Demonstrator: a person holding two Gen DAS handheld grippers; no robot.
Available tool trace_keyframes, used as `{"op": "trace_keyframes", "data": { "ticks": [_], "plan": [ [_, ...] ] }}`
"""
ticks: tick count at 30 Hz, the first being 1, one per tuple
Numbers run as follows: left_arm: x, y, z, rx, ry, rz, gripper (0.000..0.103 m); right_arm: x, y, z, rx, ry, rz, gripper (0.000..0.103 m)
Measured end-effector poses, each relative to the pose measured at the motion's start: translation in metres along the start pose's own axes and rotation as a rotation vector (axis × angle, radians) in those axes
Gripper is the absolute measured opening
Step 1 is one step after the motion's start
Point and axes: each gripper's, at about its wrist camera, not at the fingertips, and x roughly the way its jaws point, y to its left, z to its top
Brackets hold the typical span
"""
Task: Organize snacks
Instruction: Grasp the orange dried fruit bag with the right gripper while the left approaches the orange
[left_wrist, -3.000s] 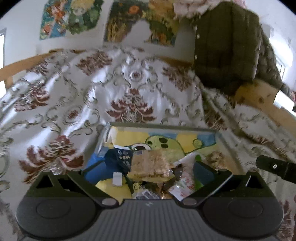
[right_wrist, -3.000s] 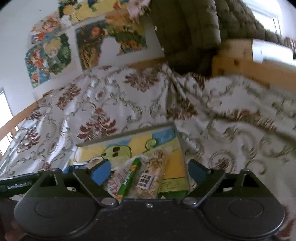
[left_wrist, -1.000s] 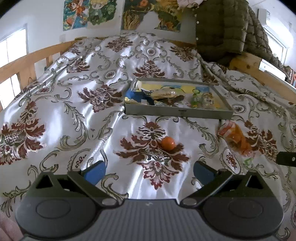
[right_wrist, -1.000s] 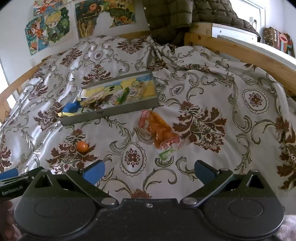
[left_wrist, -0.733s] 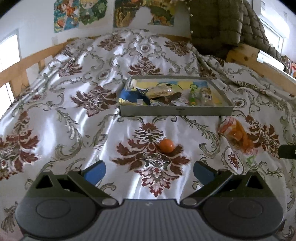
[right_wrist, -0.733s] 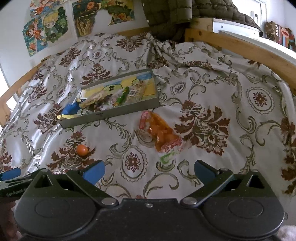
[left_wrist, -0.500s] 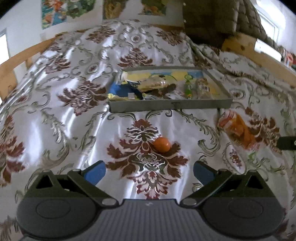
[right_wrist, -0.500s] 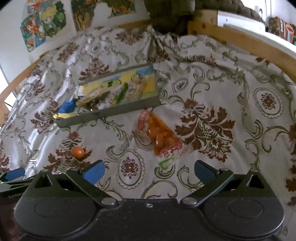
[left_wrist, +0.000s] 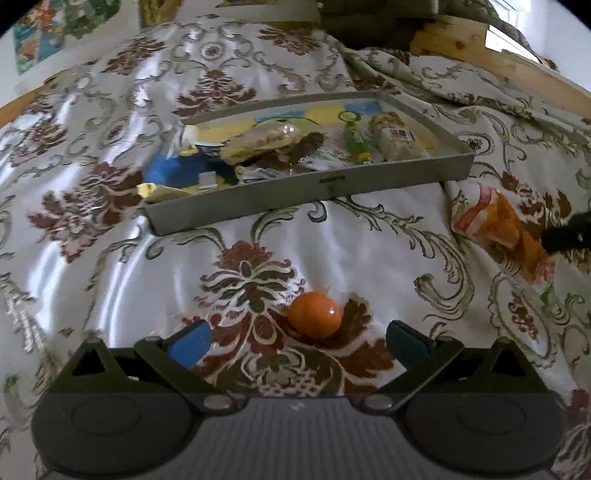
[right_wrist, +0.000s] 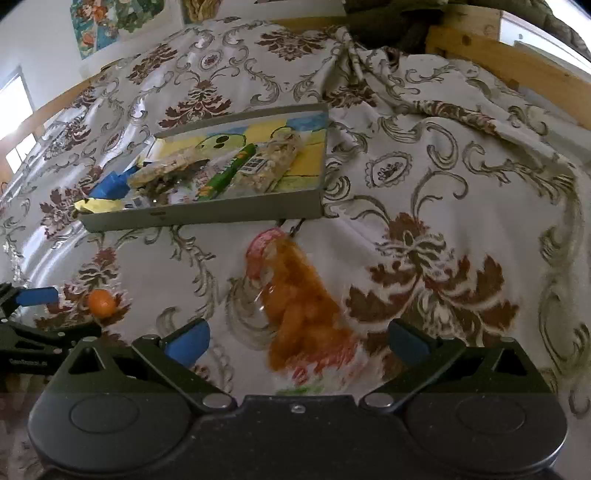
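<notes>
Nearest the left claw (left_wrist: 297, 339), spread wide and empty, a small orange fruit (left_wrist: 314, 319) sits on the bedspread (left_wrist: 110, 273) just ahead of the blue pads, a little right of centre. To take it well, I would shift slightly right so the fruit sits midway, lower until the pads flank its widest part, then close gently: it looks round and may roll on the slippery satin. The right claw (right_wrist: 297, 338), also spread and empty, hangs over a clear bag of orange snacks (right_wrist: 299, 306); pinch the body of the bag, not a loose corner. Beyond both lies the grey tray (left_wrist: 332, 184), holding a green stick pack (left_wrist: 356, 142) and other wrapped snacks; both loose items likely belong there.
</notes>
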Motion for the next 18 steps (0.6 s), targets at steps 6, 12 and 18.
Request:
{"op": "trace_keyframes", "data": {
  "ticks": [6,12,18],
  "plan": [
    [0.013,0.006,0.0,-0.007,0.008,-0.034,0.103,0.026,0.0,0.005,-0.043,0.029,0.011,0.094],
    [0.018,0.003,0.0,0.028,-0.007,-0.027,0.102,0.045,0.008,0.001,-0.089,0.072,-0.005,0.081],
    [0.015,0.005,0.0,0.012,-0.033,-0.049,0.086,0.051,0.019,-0.003,-0.128,0.066,-0.021,0.061]
  ]
}}
